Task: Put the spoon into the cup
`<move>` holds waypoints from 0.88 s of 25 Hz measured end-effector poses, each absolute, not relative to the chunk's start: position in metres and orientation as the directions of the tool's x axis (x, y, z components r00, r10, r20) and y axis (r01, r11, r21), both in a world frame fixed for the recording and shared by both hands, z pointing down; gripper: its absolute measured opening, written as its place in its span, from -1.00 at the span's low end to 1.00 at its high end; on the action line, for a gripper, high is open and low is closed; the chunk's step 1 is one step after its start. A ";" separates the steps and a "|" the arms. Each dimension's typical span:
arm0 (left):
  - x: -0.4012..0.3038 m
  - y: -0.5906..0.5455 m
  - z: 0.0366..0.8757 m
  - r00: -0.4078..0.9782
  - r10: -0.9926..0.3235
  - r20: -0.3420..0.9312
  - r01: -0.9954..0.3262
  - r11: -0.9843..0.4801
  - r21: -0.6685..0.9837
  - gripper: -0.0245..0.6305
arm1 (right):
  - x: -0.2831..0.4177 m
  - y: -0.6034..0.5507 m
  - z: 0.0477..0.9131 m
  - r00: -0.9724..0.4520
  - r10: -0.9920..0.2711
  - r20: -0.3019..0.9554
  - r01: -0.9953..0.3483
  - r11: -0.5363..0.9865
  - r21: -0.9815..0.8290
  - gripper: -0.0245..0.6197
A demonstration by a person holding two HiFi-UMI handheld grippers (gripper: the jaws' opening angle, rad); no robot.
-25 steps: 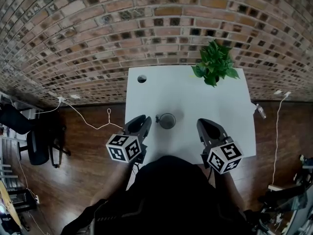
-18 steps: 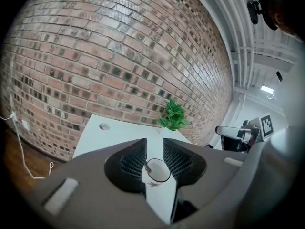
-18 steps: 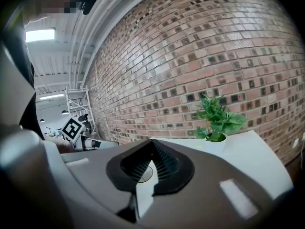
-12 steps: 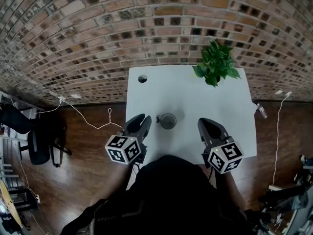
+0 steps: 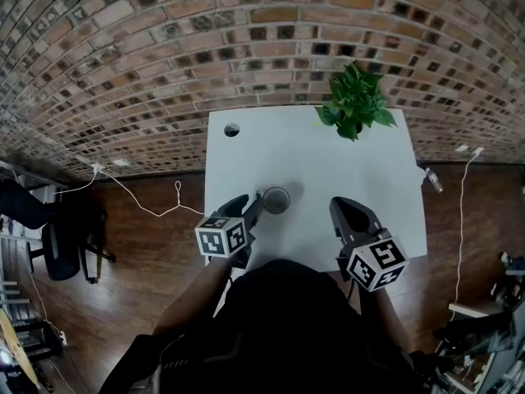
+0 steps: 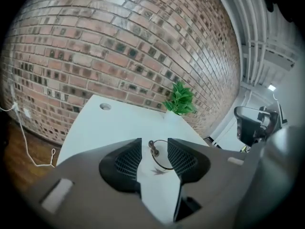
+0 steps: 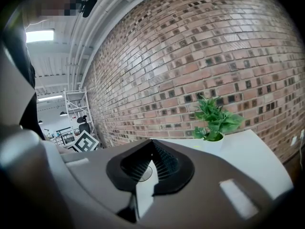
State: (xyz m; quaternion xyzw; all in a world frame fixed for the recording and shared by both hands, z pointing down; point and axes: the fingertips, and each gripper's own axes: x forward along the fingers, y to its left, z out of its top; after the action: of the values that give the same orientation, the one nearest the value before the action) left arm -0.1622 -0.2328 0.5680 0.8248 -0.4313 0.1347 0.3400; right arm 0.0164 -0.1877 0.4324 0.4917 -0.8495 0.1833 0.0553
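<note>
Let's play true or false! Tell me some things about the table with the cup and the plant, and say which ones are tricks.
1. The spoon is in the cup. True.
2. The plant has fallen on the floor. False: it stands upright on the white table, at the far corner by the wall.
3. The left gripper is squeezing the spoon. False: its jaws are apart and have just been opening. The spoon's handle shows in the gap, but the pads do not press on it.
4. The wall behind the table is brick. True.
5. The right gripper is holding the cup. False: nothing is between its jaws, and the cup stands on the table.
</note>
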 end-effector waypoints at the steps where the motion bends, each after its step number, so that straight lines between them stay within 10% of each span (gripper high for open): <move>1: -0.160 -0.233 0.571 0.596 -0.614 0.517 -0.800 -0.396 0.451 -0.42 | 0.020 -0.186 0.433 -0.502 -0.819 0.278 -0.860 0.441 -0.257 -0.90; 22: -0.183 -0.223 0.495 0.574 -0.748 0.333 -0.807 -0.448 0.386 -0.48 | 0.030 -0.179 0.432 -0.483 -0.835 0.264 -0.868 0.417 -0.267 -0.90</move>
State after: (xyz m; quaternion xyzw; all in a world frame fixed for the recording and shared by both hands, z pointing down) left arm -0.1830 -0.2233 0.4951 0.8489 -0.4579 0.0569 0.2578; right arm 0.0302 -0.1790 0.4317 0.5066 -0.8407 0.1860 0.0447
